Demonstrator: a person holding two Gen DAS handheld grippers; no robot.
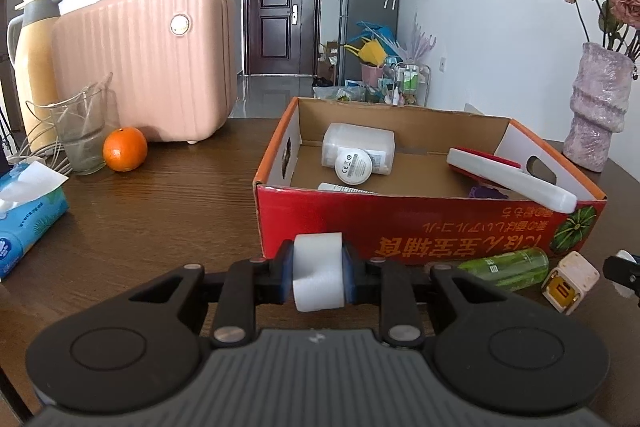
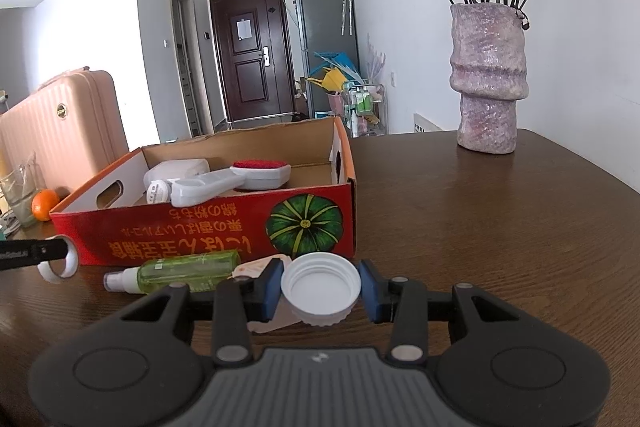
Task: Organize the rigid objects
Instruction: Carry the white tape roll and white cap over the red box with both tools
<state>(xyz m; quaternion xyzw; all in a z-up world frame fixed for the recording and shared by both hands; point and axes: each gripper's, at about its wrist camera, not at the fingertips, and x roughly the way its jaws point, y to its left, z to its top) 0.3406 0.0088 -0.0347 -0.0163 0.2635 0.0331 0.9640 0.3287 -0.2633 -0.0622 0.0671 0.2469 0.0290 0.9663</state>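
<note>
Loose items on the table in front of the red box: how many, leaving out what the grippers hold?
2: a green spray bottle lying against the box front, and a white charger plug beside it. More may hide behind the grippers.

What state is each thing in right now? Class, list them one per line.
left hand-held gripper: shut on white tape roll
right hand-held gripper: shut on white cap, open side up
cardboard box: open-topped, partly filled
lint brush: leaning on the box's rim
green spray bottle: lying on its side on the table
glass: upright
vase: upright, holding dried roses
</note>
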